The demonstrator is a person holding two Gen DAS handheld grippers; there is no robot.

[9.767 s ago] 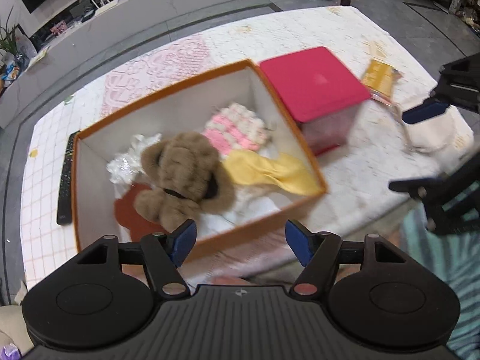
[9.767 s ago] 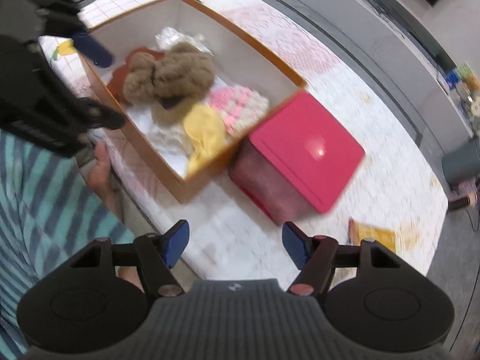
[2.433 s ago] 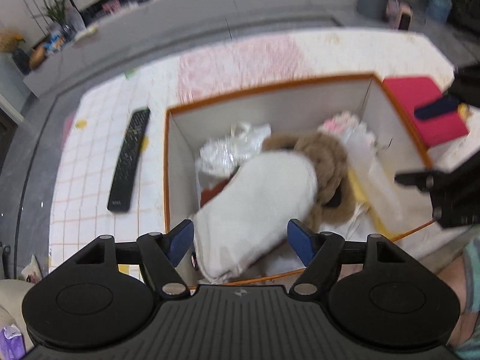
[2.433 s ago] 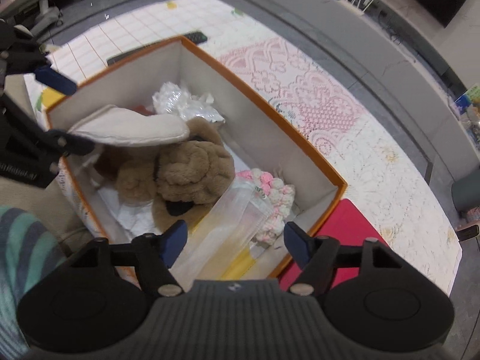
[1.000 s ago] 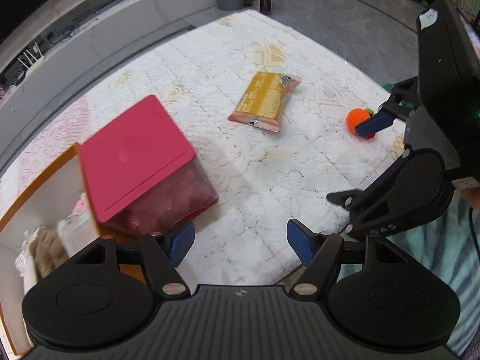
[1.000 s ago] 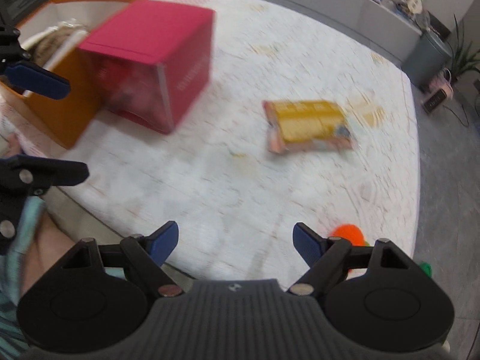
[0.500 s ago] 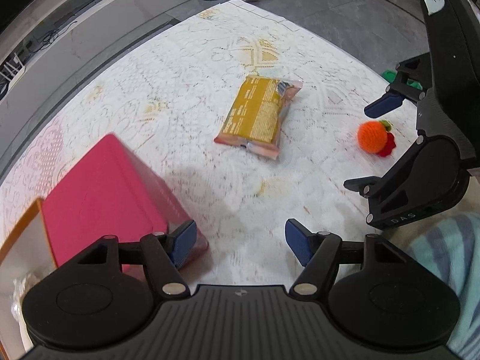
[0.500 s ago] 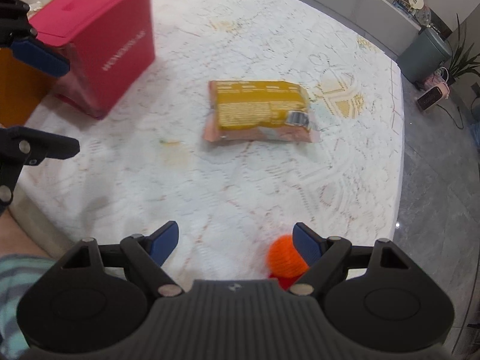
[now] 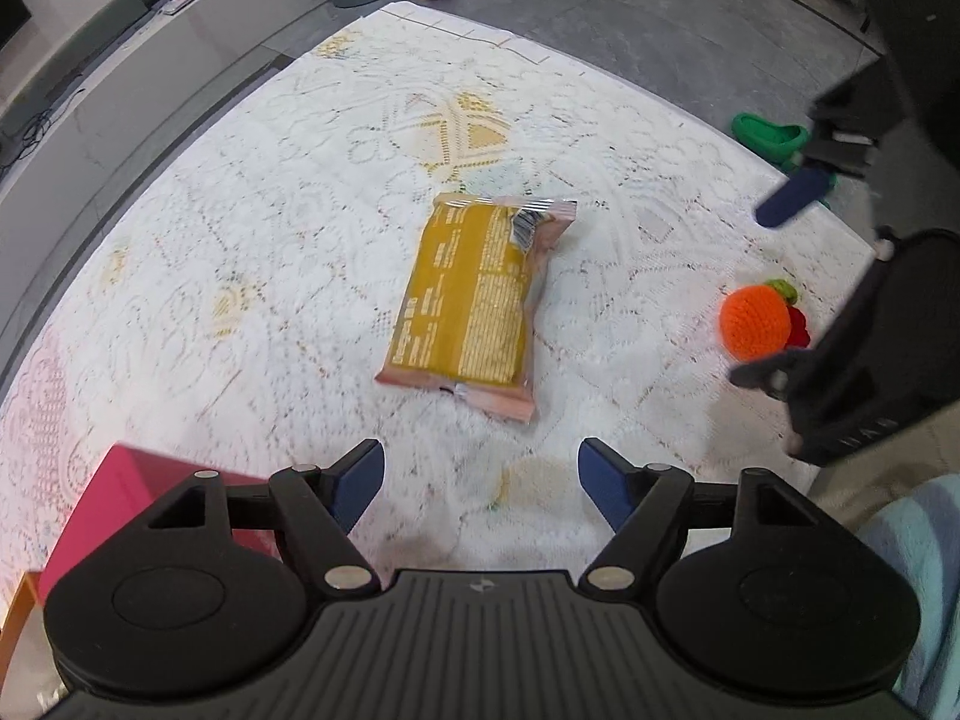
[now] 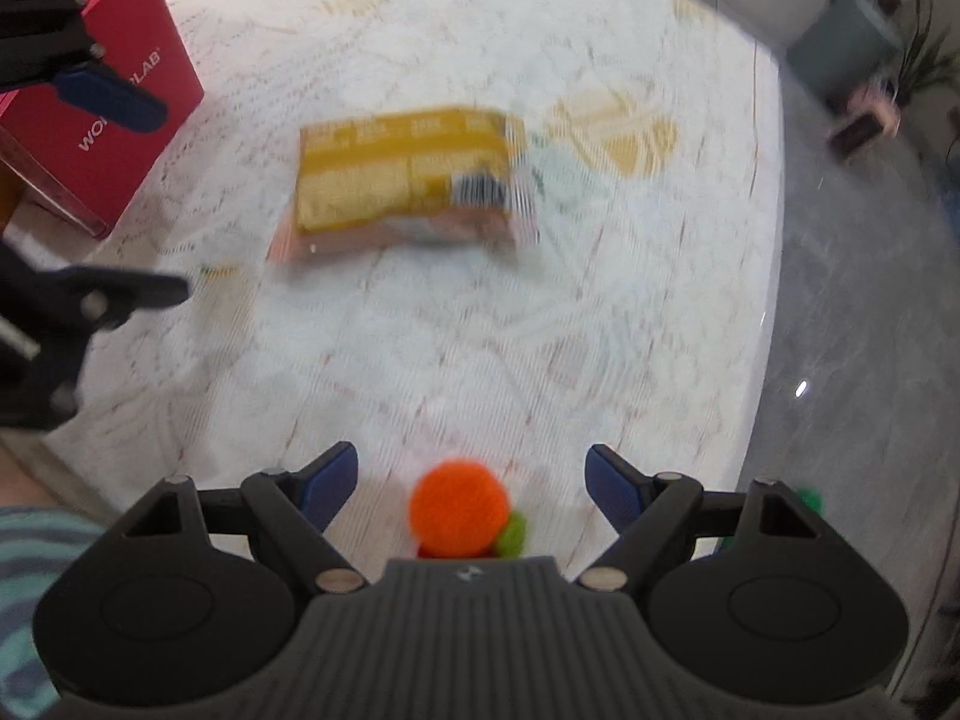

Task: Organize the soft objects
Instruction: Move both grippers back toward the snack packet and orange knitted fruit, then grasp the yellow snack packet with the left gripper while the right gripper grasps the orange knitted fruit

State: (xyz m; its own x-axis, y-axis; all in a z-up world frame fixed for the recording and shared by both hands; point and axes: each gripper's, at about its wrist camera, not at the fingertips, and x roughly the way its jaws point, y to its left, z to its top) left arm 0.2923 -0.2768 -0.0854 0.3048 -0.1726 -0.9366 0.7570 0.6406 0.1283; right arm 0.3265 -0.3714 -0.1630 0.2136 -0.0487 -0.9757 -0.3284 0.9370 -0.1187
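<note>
My right gripper [image 10: 471, 483] is spread wide and grasps nothing; it hangs over the crocheted orange toy [image 10: 459, 507], which lies near the table's [image 9: 252, 228] near edge, close to its right corner. The toy sits between the blue fingertips [image 10: 327, 480] but closer to the gripper body than to the tips, and whether they reach table level I cannot tell. My left gripper [image 9: 480, 483] is likewise released and empty, held over the near edge of the table, with the yellow snack packet [image 9: 474, 306] lying mid-table beyond it and the red box [image 9: 120, 504] at its left. In the left view the toy [image 9: 755, 321] shows a green leaf and a red part on its far side.

Step in hand, as I judge it: grasping the toy. To do it well I should centre the round orange body between the fingers, lower until the pads bracket its widest part, and close gently, since yarn compresses. Catching only the leaf would risk a loose hold. The lace tablecloth should stay out of the pinch.
</note>
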